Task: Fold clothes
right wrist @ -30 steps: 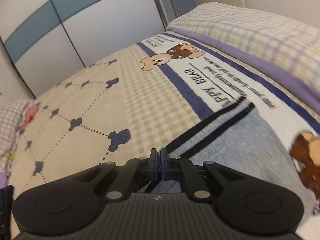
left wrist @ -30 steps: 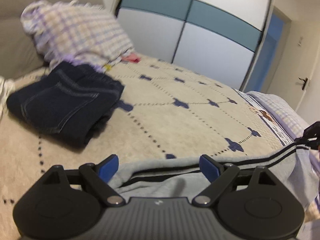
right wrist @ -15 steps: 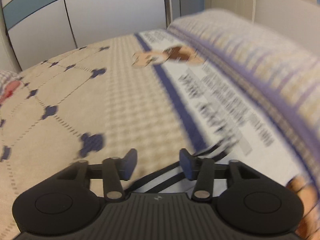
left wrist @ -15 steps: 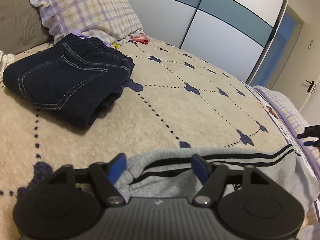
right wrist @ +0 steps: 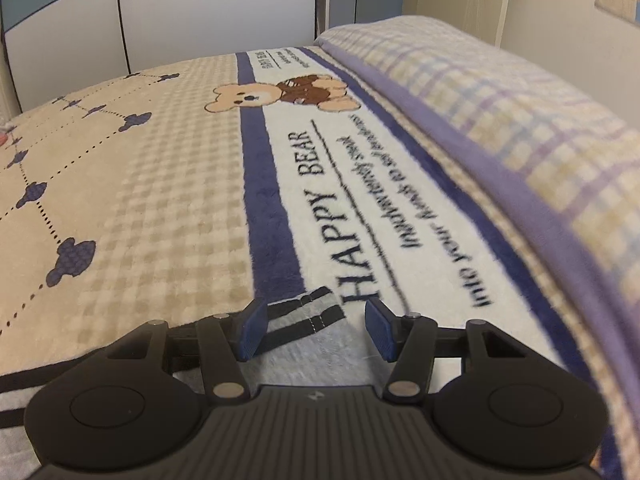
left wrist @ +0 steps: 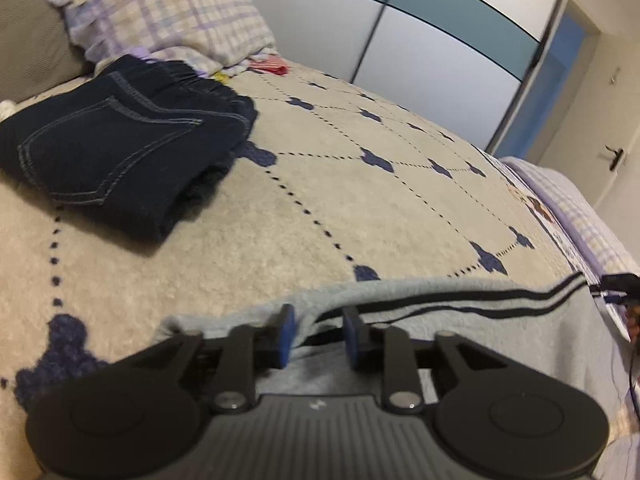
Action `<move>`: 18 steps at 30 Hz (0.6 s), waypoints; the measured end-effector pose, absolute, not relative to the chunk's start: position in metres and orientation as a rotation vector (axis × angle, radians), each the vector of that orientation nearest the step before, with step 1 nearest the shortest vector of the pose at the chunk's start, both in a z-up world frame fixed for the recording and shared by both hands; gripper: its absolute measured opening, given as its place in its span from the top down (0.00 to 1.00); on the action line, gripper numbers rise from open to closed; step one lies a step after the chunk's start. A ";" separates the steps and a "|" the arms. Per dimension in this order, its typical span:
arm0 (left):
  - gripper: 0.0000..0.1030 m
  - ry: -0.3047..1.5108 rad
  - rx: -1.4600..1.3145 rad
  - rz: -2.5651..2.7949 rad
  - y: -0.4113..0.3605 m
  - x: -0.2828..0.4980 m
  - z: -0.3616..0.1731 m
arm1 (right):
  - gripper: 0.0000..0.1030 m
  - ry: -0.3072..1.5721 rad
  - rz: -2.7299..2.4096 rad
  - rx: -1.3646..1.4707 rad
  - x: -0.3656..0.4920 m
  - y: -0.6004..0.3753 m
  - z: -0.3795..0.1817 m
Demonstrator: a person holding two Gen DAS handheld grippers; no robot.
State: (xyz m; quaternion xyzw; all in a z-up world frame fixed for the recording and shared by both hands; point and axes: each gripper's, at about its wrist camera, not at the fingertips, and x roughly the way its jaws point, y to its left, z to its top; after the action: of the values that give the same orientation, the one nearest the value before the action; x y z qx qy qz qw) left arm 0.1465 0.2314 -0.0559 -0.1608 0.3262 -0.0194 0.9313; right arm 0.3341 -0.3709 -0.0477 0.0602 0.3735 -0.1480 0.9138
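Garment: our grey striped garment lay flat on the bedspread.
Left gripper: we were closing on its edge fold, not yet pinching.
Right gripper: spread over the striped corner.
Next: we judged both needed firm pinches before lifting to fold.

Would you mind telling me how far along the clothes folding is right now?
Done: the dark jeans lie folded on the bed. In hand: the left tongs are closing over the grey striped garment's edge, and the right tongs stand open at its striped corner. Left: folding that grey garment.
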 end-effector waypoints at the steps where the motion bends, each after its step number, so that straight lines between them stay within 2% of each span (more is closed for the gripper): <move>1: 0.74 0.675 -0.308 -0.031 0.228 0.147 -0.056 | 0.46 0.763 -0.301 0.128 0.334 -0.368 -0.054; 2: 0.81 0.681 -0.287 -0.022 0.226 0.148 -0.056 | 0.48 0.740 -0.305 0.111 0.332 -0.360 -0.059; 3: 0.98 0.671 -0.280 -0.006 0.224 0.147 -0.056 | 0.53 0.709 -0.310 0.072 0.329 -0.352 -0.063; 5: 0.99 0.652 -0.266 0.027 0.222 0.146 -0.057 | 0.85 0.658 -0.272 0.008 0.323 -0.338 -0.068; 13: 0.99 0.410 -0.180 0.188 0.215 0.122 -0.038 | 0.89 0.492 -0.295 -0.094 0.332 -0.321 -0.030; 18: 0.98 0.457 -0.164 0.231 0.217 0.130 -0.048 | 0.89 0.485 -0.261 -0.217 0.364 -0.297 -0.029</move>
State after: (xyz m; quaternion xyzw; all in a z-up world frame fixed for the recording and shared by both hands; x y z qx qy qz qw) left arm 0.1301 0.2171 -0.0475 -0.0813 0.2256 0.1141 0.9641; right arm 0.3635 -0.2973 -0.0290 -0.1067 0.2389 -0.1287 0.9565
